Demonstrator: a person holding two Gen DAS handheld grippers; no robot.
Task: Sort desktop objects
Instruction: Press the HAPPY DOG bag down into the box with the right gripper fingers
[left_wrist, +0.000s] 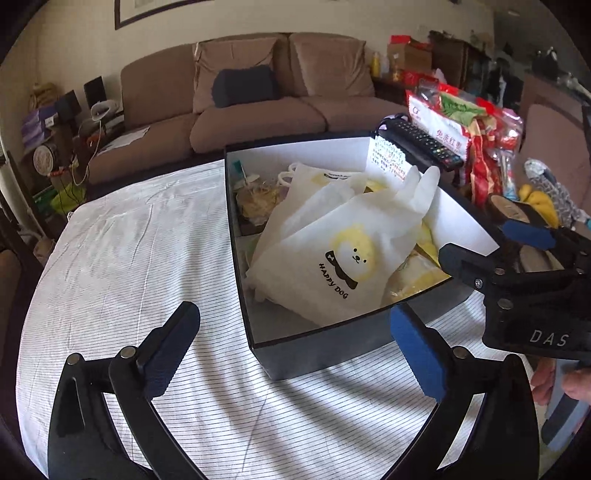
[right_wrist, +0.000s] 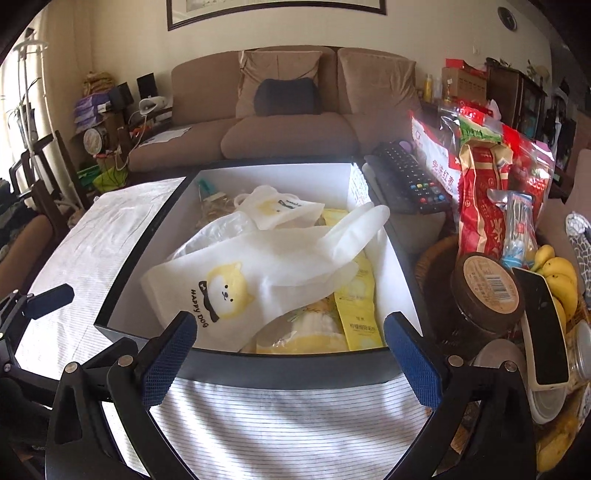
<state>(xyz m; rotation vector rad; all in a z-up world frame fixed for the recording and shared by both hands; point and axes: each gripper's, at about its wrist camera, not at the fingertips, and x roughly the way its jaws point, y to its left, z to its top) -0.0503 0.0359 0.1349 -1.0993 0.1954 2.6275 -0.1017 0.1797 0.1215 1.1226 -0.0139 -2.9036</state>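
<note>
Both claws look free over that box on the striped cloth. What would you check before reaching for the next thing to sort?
1. Left gripper open and empty: ok.
2. Right gripper open and empty: ok.
3. Happy Dog bag fully inside the box: not ok, its handle sticks up over the right wall.
4. Grippers apart from each other: ok.
5. Remote free to grasp: ok, it lies uncovered behind the box.
6. Room left in the box: cannot tell, the bag hides most of it.
</note>
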